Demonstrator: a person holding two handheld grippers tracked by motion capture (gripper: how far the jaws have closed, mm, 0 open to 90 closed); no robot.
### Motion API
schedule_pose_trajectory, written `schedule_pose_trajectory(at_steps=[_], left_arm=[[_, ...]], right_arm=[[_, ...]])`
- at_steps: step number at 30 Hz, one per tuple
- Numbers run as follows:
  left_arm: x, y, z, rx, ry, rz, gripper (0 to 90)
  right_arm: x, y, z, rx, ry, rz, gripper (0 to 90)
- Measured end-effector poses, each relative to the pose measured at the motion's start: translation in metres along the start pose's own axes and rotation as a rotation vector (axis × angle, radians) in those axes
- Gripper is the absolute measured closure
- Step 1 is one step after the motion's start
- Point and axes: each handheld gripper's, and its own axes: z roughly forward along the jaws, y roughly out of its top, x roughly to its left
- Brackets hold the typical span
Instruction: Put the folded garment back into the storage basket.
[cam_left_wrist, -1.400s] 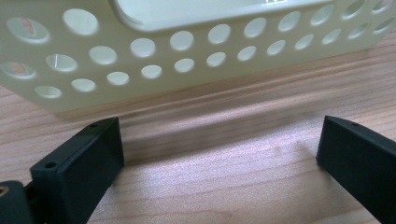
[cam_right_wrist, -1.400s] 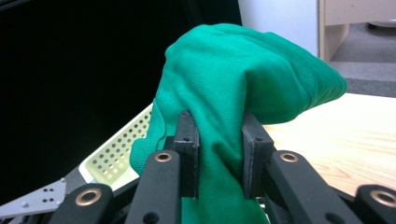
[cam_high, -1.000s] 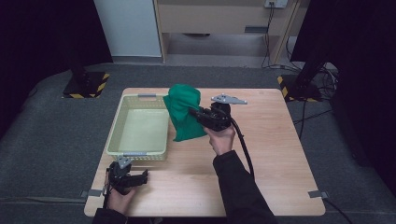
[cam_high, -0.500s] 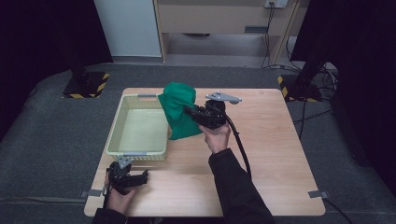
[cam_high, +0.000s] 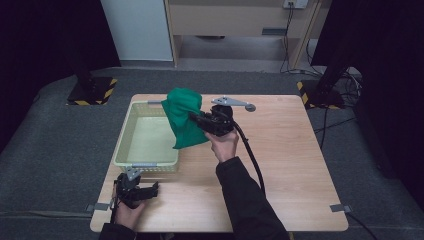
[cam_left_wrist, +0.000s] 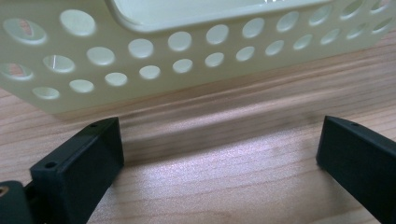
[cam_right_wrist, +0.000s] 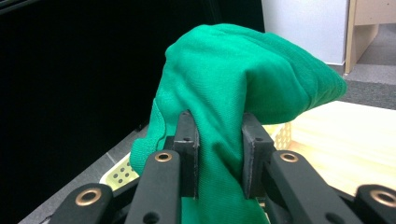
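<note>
The right gripper (cam_high: 196, 118) is clamped on a green cloth (cam_high: 184, 119), its jaws pinching a fold of the fabric between them; in the right gripper view the cloth (cam_right_wrist: 243, 84) bulges up above the pads and hangs down between them. The cloth is lifted off the table (cam_high: 295, 165), hanging over the right rim of the basket (cam_high: 131, 159), at the side nearer the far edge. The basket stands on the left half of the table, near the left edge. The left gripper (cam_high: 150, 190) rests by the near left corner, just in front of the basket's near wall (cam_left_wrist: 154, 60), its jaws wide apart with only bare wood between them.
</note>
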Motion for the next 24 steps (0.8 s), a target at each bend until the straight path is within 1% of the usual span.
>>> schedule_pose_trajectory(at_steps=[5,12,24], left_arm=[[0.0,0.0,0.0,0.0,0.0,0.0,0.0],[0.0,0.0,0.0,0.0,0.0,0.0,0.0],[0.0,0.0,0.0,0.0,0.0,0.0,0.0]], right_arm=[[0.001,-0.001,0.005,-0.002,0.006,0.008,73.2],[0.004,-0.005,0.018,0.009,0.018,0.02,73.1],[0.01,-0.008,0.036,0.004,0.03,0.042,73.1]])
